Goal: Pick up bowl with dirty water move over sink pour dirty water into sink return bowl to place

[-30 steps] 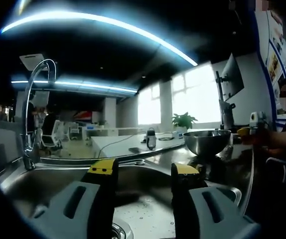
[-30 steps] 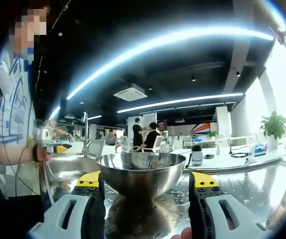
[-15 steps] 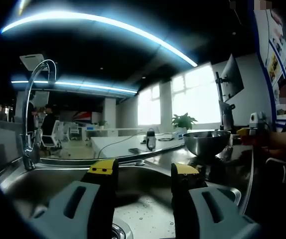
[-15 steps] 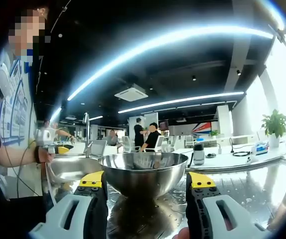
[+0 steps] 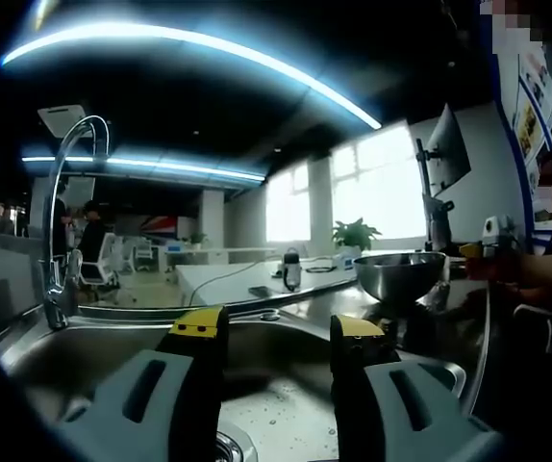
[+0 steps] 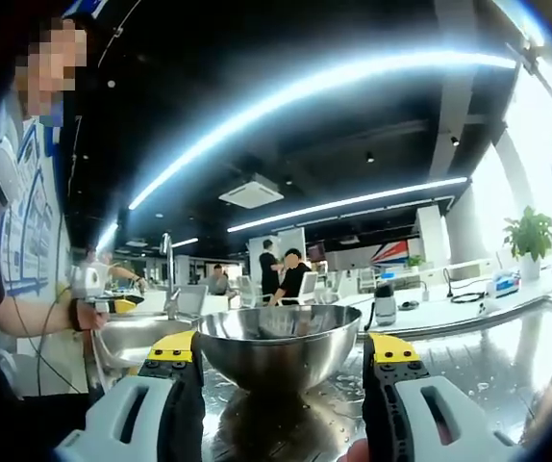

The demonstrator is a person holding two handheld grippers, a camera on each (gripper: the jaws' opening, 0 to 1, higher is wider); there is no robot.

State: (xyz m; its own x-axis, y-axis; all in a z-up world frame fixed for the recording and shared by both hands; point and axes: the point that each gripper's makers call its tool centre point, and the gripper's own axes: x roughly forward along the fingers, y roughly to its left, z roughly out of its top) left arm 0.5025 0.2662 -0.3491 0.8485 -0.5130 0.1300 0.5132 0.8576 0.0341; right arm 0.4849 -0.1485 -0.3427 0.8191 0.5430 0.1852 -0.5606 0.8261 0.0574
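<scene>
A shiny steel bowl point(image 6: 276, 337) stands on the wet steel counter point(image 6: 488, 351), right in front of my right gripper point(image 6: 282, 348). That gripper's jaws are open and spread to either side of the bowl, not touching it. The low angle hides what is inside the bowl. In the left gripper view the bowl point(image 5: 398, 274) sits right of the sink point(image 5: 93, 351), with the right gripper point(image 5: 488, 252) just beyond its rim, in a person's hand. My left gripper point(image 5: 278, 327) hangs open over the basin and holds nothing. It appears in the right gripper view as the left gripper point(image 6: 112, 304).
A tall curved faucet point(image 5: 64, 192) rises at the sink's far left; its drain point(image 5: 223, 448) lies under my left jaws. A monitor on an arm point(image 5: 444, 154) stands behind the bowl. A small dark bottle point(image 6: 385, 303) sits on a table beyond the counter.
The right gripper view has shifted slightly, so the bowl sits a little lower in it. The bowl stays on the counter and the left gripper holds still.
</scene>
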